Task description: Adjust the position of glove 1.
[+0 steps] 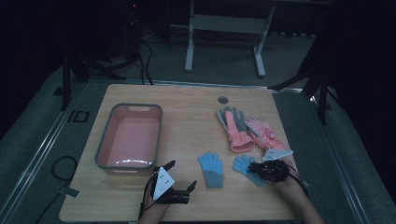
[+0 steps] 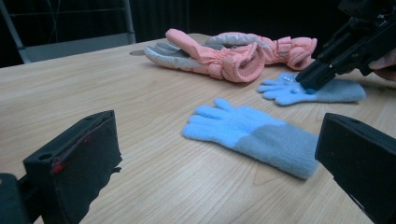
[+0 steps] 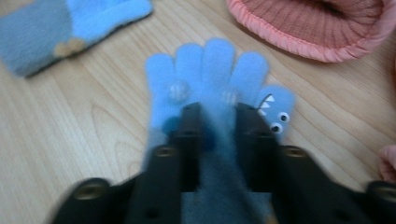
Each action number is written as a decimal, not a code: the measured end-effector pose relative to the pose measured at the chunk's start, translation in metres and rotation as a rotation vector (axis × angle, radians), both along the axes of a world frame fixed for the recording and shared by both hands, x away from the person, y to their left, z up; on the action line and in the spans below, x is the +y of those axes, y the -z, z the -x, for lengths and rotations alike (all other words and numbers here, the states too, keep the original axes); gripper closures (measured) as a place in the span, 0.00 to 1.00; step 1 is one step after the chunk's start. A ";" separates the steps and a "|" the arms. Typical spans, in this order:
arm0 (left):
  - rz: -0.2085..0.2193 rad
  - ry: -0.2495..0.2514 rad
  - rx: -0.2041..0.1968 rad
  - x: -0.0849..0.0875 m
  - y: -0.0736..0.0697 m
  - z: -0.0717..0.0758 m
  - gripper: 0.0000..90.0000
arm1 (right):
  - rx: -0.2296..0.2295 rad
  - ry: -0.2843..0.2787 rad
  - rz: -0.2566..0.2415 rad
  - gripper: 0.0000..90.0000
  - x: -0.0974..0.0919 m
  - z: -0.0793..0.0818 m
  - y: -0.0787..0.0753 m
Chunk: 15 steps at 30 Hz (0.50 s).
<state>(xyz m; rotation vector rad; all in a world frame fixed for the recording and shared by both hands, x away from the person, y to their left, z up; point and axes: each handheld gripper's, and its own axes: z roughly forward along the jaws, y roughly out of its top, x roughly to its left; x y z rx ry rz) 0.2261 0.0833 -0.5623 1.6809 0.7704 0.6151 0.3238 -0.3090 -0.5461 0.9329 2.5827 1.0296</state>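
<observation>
Right gripper (image 3: 215, 122): jaws pinching the blue glove (image 3: 210, 74) (palm fabric bunched between them)
Left gripper (image 2: 219, 154): jaws wide apart, holding nothing

From my seat I can read just one marking: the letters "ID" (image 1: 77, 116), in dark print on the grey floor mat (image 1: 42, 135) beside the table's left edge, near the far end of the pink tub (image 1: 105, 140). I find no brand or number on the gloves, the tub or the tabletop; nothing else is legible to me.
</observation>
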 end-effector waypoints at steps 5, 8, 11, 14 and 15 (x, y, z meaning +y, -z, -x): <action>0.000 -0.004 -0.001 0.000 0.000 0.000 0.00 | -0.018 0.113 -0.002 0.95 0.012 0.010 -0.006; 0.000 -0.006 -0.003 0.000 0.000 0.000 0.00 | -0.061 0.220 -0.047 0.95 0.023 0.025 -0.025; 0.000 -0.006 -0.005 0.000 0.000 0.001 0.00 | -0.117 0.343 -0.079 0.95 0.032 0.041 -0.047; -0.002 -0.005 -0.005 0.000 0.000 0.000 0.00 | -0.130 0.430 -0.105 0.95 0.034 0.049 -0.058; -0.004 -0.004 -0.008 0.000 0.000 0.001 0.00 | -0.130 0.430 -0.105 0.95 0.034 0.049 -0.058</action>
